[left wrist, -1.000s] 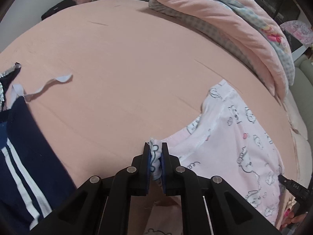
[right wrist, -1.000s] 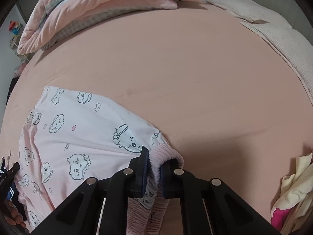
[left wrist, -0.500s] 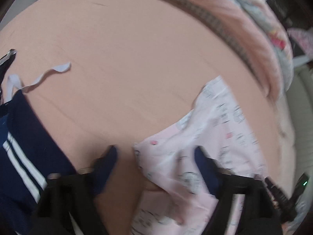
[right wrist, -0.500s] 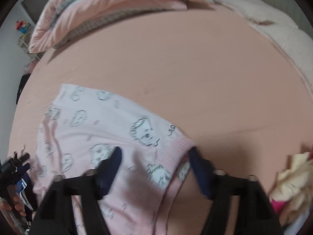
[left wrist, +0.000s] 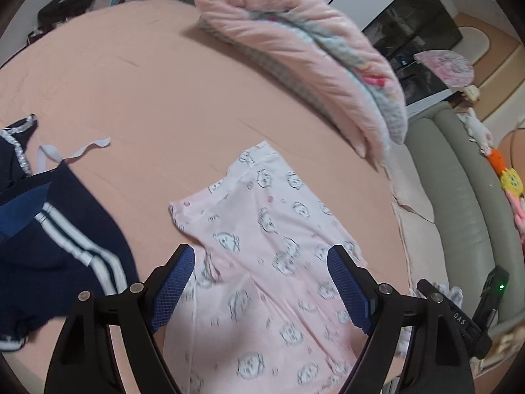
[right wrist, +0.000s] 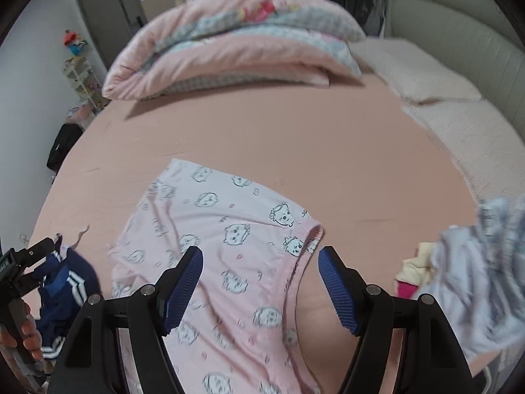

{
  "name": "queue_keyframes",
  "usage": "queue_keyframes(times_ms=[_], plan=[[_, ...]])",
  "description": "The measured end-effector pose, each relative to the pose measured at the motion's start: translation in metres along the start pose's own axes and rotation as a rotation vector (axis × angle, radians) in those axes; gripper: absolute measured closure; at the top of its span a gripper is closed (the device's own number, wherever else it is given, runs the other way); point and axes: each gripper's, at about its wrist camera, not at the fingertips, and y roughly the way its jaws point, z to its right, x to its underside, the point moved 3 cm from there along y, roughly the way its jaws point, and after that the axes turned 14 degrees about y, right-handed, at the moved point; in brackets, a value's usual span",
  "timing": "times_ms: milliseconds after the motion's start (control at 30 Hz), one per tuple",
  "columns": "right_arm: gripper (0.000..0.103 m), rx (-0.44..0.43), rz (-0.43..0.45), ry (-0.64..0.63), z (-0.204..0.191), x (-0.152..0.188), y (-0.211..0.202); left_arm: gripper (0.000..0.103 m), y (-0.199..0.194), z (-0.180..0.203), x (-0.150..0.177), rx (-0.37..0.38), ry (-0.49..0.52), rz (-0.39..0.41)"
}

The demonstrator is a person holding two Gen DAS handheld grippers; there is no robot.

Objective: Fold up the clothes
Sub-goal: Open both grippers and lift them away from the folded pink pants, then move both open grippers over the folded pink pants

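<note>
Hovering with both sets of fingers released, left gripper (left wrist: 259,282) and right gripper (right wrist: 259,282) empty above the pink printed garment (right wrist: 210,229) lying flat on the bed (right wrist: 262,131); smoothing wrinkles, then regrasping matching edges evenly.

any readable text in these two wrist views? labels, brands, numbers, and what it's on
"DAS": white letters on the black body of the right gripper, seen at the lower right of the left wrist view.
The pink printed garment carries cartoon faces plus one small mark near its waistband, too small to read.
The small display on the left gripper, at the left edge of the right wrist view, is too blurred to read.
Nothing else legible.
</note>
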Motion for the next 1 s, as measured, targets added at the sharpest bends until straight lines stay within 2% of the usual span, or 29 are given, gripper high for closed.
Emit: queue_keyframes(times_ms=[200, 367, 467, 600, 833, 1000], plan=[[0.030, -0.013, 0.064, -0.114, -0.023, 0.029, -0.064, 0.020, -0.047, 0.008, 0.028, 0.002, 0.012, 0.033], [0.030, -0.049, 0.086, -0.141, -0.034, 0.045, -0.094, 0.020, -0.077, 0.010, 0.047, -0.014, 0.031, 0.029], [0.030, -0.065, 0.100, -0.151, -0.038, 0.054, -0.108, 0.020, -0.095, 0.013, 0.057, -0.015, 0.046, 0.053], [0.030, -0.069, 0.107, -0.167, -0.040, 0.070, -0.120, 0.020, -0.111, 0.017, 0.071, -0.049, 0.071, 0.075], [0.030, -0.050, 0.097, -0.191, -0.032, 0.104, -0.129, 0.020, -0.117, 0.023, 0.106, -0.129, 0.174, 0.046], [0.030, -0.030, 0.065, -0.189, -0.021, 0.124, -0.126, 0.020, -0.120, 0.022, 0.126, -0.166, 0.180, 0.030]])
